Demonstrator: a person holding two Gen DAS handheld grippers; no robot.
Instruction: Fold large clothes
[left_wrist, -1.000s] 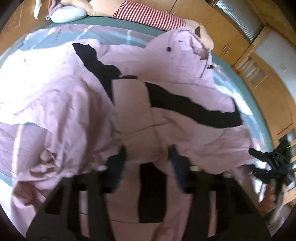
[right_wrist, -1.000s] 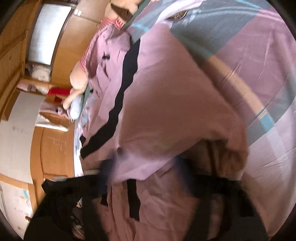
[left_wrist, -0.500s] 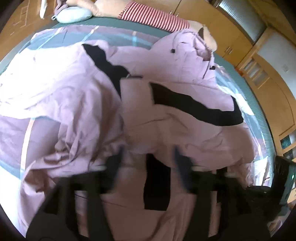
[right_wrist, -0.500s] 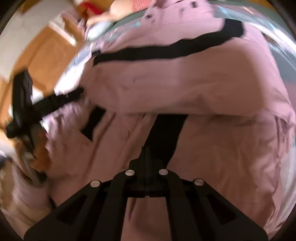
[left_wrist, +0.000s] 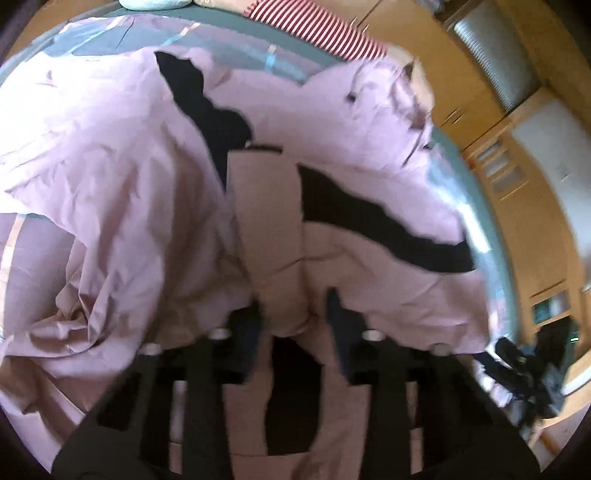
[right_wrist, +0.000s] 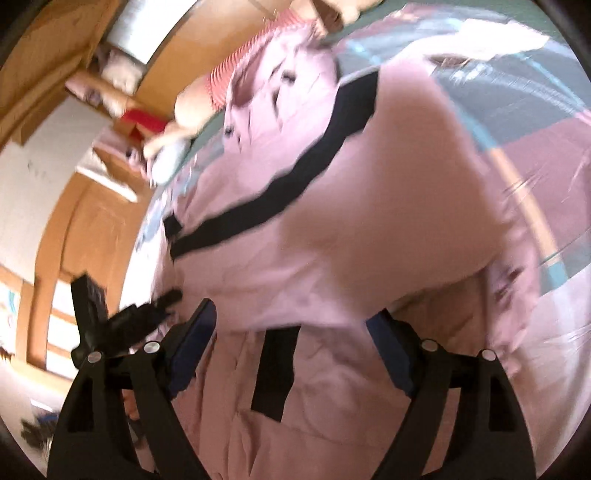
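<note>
While the pink garment (left_wrist: 155, 192) lies spread and rumpled over the bed (left_wrist: 110, 40), most of it sits toward twelve o'clock from both tools, with its black stripes (left_wrist: 369, 221) fanning from the middle toward ten and three o'clock in the left wrist view. The left gripper (left_wrist: 293, 317) stands with its jaws parted around a soft fold at the garment's near edge; the fabric bulges between the fingers without looking pinched, so I judge it released rather than grasping. The right gripper (right_wrist: 291, 325) is spread wide above another stretch of the near edge, holding nothing, with a short black tab (right_wrist: 275, 373) just at six o'clock from its fingertips. In its view the long black stripe (right_wrist: 280, 195) runs from eight toward one o'clock, which suggests the garment's long axis heads away from the person toward the striped pillow (left_wrist: 314, 33) at the far end. Both tools are close to the hem, the left one nearer to actual cloth. Open sheet shows at twelve o'clock and at two to three o'clock in the right view, giving room to carry a fold forward; the bed's edge and wooden cabinets (left_wrist: 517, 155) close off the three o'clock side in the left view.
</note>
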